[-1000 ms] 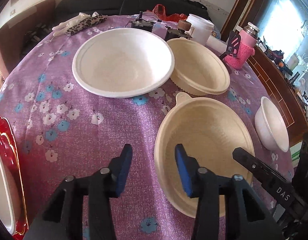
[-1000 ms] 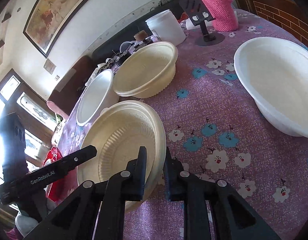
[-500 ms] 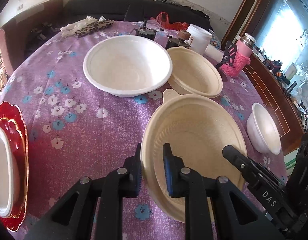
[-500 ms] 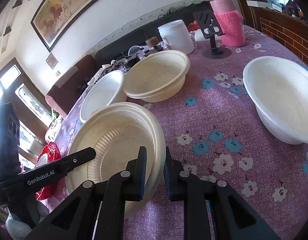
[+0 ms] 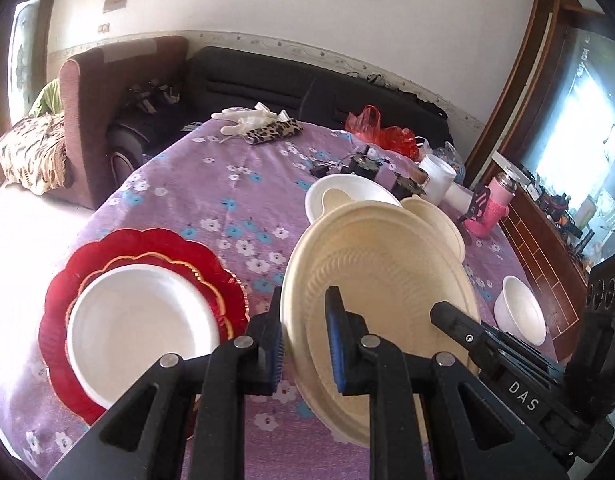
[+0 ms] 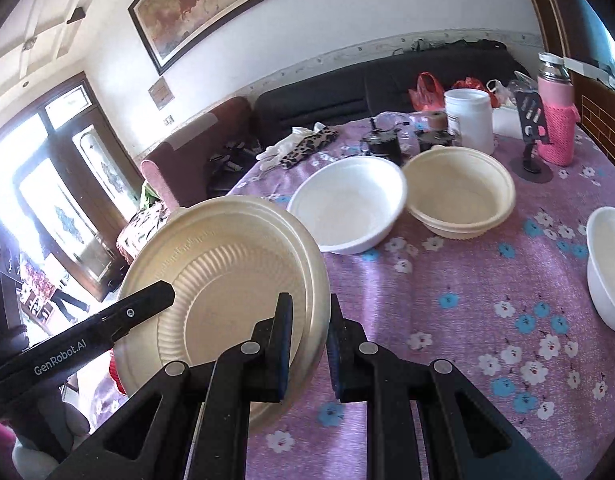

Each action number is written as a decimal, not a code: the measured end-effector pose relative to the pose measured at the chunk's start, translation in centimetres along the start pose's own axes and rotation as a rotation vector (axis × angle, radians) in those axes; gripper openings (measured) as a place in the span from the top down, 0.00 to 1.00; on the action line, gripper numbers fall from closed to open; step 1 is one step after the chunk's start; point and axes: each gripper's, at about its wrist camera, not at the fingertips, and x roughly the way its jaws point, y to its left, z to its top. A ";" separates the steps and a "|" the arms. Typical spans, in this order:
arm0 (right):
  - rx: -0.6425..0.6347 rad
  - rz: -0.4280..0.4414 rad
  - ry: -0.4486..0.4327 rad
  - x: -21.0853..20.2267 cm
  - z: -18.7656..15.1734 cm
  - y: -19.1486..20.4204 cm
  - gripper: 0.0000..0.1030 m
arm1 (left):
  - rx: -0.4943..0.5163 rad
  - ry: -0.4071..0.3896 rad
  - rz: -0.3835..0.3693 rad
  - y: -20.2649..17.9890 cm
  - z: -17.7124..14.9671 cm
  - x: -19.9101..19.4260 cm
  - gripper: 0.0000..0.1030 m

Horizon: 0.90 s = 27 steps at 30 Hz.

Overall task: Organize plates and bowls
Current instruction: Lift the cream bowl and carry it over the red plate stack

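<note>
held thing: a cream plate (image 5: pixel 381 280), ribbed inside, up off the purple tablecloth (image 5: pixel 211 200) and tipped a bit, carried by both tongs at once

left gripper (image 5: pixel 303 336): pinched onto the plate's left rim, one blue pad on the outer side and one inside the dish

right gripper (image 6: pixel 307 336): same deal on the opposite rim, clamped tight with the rim sandwiched between its fingers

landmark: the red scalloped plate (image 5: pixel 87 268) with a white plate (image 5: pixel 143 324) already sitting in it

which way it lies: from the cream plate, the red plate stack is off to the left and lower, just beside the left gripper. So the left hand is the nearer one and, my guess, would lead while the right follows

axis: the plate's round so no real long axis, but the line between the two grips runs roughly left-right, pointing toward the red plate

other stuff, relative to the red plate: white bowl (image 6: pixel 347 204) and cream bowl (image 6: pixel 461 196) sit touching each other well away on the far right side, small white bowl (image 5: pixel 521 310) further right still

my read: looks like the cream plate is headed for that stack, it'd need levelling out before it goes down
</note>
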 end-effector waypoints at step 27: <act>-0.180 0.094 0.175 11.6 -1.5 13.7 0.82 | -0.279 -0.002 0.139 16.4 -1.3 -1.3 0.82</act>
